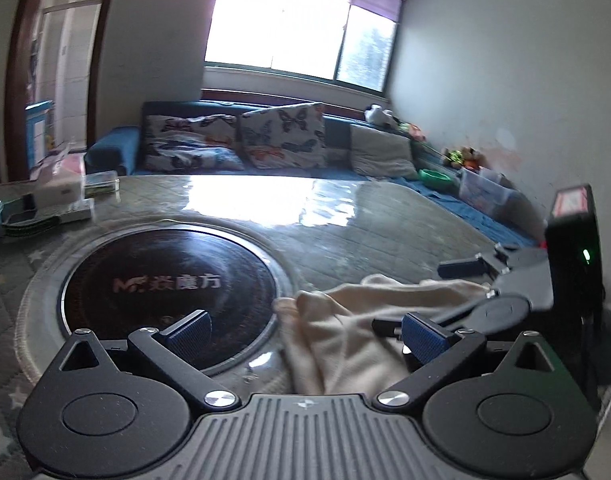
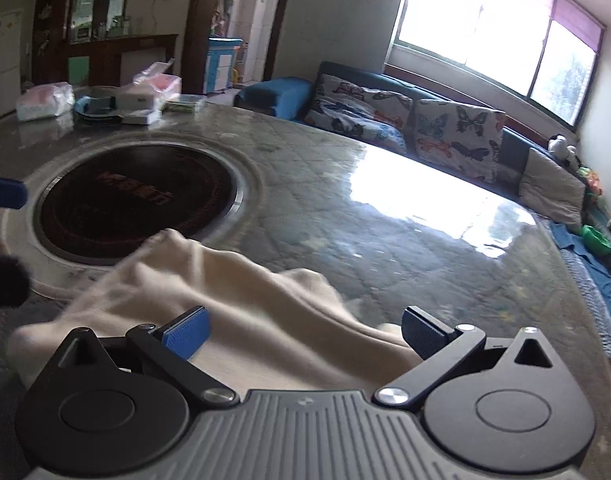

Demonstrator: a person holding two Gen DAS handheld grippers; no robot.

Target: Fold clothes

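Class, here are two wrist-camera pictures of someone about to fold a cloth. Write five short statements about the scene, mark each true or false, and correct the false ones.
1. The cloth is cream-coloured. True.
2. The left gripper is shut on the cloth. False: its jaws stand wide open, the cloth lying loose between them.
3. The cloth is folded into a neat square. False: it lies crumpled, with ridges and wrinkles.
4. A round black hob is set into the table, beside the cloth. True.
5. The right gripper is open over the cloth. True.
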